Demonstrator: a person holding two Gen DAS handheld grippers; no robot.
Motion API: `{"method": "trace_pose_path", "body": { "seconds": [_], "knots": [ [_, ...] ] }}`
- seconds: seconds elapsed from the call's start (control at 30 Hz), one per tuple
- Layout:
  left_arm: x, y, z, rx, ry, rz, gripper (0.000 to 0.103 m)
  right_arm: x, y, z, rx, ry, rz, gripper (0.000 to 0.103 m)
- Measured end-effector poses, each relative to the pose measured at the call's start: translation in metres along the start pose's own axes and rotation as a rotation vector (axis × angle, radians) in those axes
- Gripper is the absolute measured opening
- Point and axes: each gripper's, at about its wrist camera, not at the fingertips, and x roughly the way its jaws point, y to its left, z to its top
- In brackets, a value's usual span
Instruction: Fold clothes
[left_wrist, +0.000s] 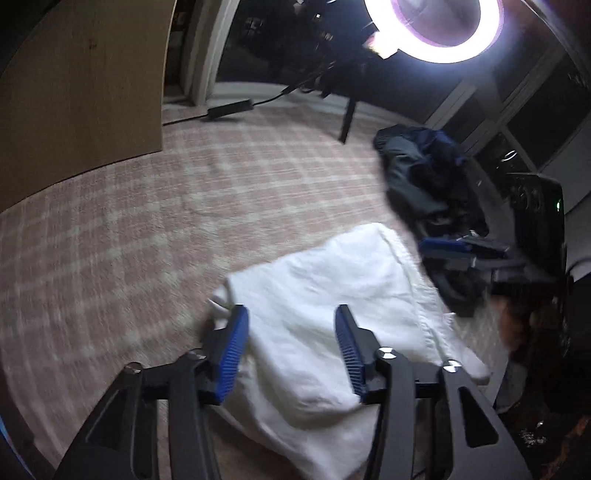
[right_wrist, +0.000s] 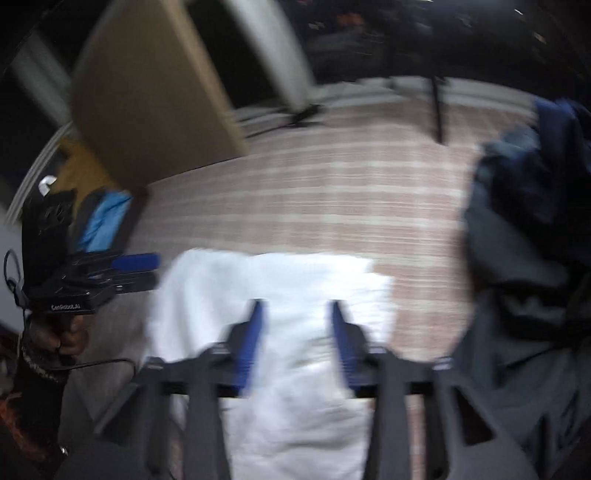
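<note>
white cloth (left_wrist: 325, 317): folded bundle lying flat on the checked bedcover (left_wrist: 155, 221), lumpy, seam edge along its right side; also in right wrist view (right_wrist: 280, 295), blurred
left gripper (left_wrist: 291, 345): over the near part of the white cloth, blue-padded fingers (left_wrist: 232, 354) spread apart, nothing between them; whether the tips touch the cloth cannot be told
left gripper, side view: seen from right wrist camera (right_wrist: 138, 271) just left of the white cloth, fingers pointing toward it, held by a hand (right_wrist: 68, 338)
right gripper (right_wrist: 297, 332): above the near part of the white cloth, fingers apart, empty, heavy motion blur
right gripper, side view: seen from left wrist camera (left_wrist: 458, 251) at the right edge of the white cloth, in front of the dark pile; finger gap cannot be told from here
dark clothes (left_wrist: 424, 173): heaped pile, navy and grey, just right of the white cloth and beyond it; in right wrist view (right_wrist: 524, 229)
ring light (left_wrist: 436, 26): lit, well beyond the white cloth, on a dark stand
wooden board (left_wrist: 81, 85): far left of the white cloth, upright at the bedcover's edge
</note>
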Motion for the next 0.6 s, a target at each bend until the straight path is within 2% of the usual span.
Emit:
{"method": "trace_pose_path", "body": {
  "seconds": [0.07,0.17,0.23,0.3,0.47,0.53,0.6],
  "knots": [
    [0.006,0.000,-0.011,-0.016,0.007,0.032,0.059,0.014,0.015,-0.011,-0.042,0.018,-0.018,0.055],
    [0.023,0.025,-0.032,-0.134,0.075,0.115,0.059,0.024,0.002,-0.028,-0.013,0.083,-0.061,0.052],
    [0.017,0.046,-0.047,-0.247,0.080,0.130,0.060,0.024,-0.009,-0.036,0.019,0.127,-0.086,0.051],
    [0.007,0.047,-0.049,-0.253,0.056,0.140,0.059,0.006,-0.021,-0.034,0.066,0.135,-0.094,0.052],
    [-0.016,0.047,-0.054,-0.264,-0.006,0.165,0.059,-0.029,-0.030,-0.016,0.129,0.015,-0.026,0.053],
    [-0.020,0.042,-0.047,-0.240,-0.030,0.160,0.059,-0.026,-0.016,-0.009,0.104,0.020,0.004,0.053],
    [-0.022,0.037,-0.041,-0.219,-0.048,0.154,0.059,-0.022,0.016,-0.012,-0.012,0.044,0.032,0.053]
  ]
}}
